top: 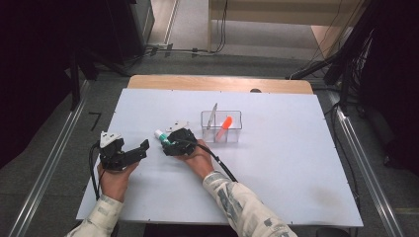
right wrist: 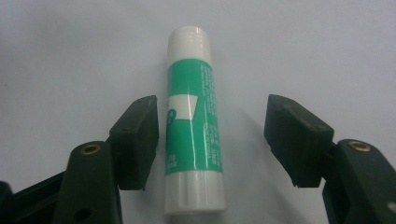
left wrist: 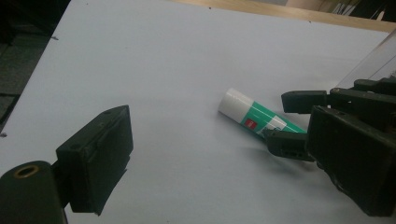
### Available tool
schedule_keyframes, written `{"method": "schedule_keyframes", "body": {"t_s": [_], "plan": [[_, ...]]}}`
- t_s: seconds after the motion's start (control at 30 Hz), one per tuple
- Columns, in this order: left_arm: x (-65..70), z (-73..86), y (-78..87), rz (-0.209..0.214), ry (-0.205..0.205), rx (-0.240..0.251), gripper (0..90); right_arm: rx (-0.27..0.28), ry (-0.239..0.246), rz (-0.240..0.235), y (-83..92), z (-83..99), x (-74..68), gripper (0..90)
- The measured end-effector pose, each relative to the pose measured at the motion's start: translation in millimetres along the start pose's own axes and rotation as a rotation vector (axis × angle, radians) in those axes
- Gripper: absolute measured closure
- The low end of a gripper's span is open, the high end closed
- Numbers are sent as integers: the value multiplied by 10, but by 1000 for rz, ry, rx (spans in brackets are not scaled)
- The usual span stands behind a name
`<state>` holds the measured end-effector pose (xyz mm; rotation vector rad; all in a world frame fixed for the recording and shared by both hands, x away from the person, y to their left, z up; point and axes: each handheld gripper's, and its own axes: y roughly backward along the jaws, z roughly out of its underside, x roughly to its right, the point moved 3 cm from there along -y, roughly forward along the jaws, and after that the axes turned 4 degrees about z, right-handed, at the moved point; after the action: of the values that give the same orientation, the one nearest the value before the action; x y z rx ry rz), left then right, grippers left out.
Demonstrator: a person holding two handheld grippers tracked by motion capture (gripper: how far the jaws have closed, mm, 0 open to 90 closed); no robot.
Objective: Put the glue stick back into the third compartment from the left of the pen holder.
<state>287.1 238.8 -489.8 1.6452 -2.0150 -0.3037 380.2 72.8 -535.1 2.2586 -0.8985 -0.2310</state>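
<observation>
Bright, even table light; dark surroundings; slightly soft, grainy close views.

One green-and-white glue stick (top: 162, 137) lying left of one clear two-compartment organizer (top: 221, 126). Inside that organizer, one orange marker (top: 224, 125) and one grey pen-like item (top: 212, 116). Two handheld grippers, left (top: 141, 149) and right (top: 167, 143), beside the stick.

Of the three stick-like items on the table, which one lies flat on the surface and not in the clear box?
The green and white glue stick. It lies flat on the white table, while the orange marker and the grey pen stand tilted in the clear box.
</observation>
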Motion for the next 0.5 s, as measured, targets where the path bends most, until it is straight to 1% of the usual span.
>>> {"method": "schedule_keyframes", "body": {"t_s": [0.07,0.13,0.23,0.33,0.4,0.5], "plan": [[-1,0,-1,2,1,0,84,4,12,0,-15,-11,7,349],[-2,-1,1,2,0,0,84,1,4,1,-27,-20,2,349],[0,-1,-1,3,0,-1,84,-1,16,-1,-46,-37,-1,353],[1,-1,-1,3,0,0,85,2,19,6,-66,-55,-7,374],[0,-3,1,4,-1,0,85,6,29,8,-83,-70,-8,387],[-3,-4,1,5,-1,0,85,-1,38,9,-106,-91,-10,400]]}}
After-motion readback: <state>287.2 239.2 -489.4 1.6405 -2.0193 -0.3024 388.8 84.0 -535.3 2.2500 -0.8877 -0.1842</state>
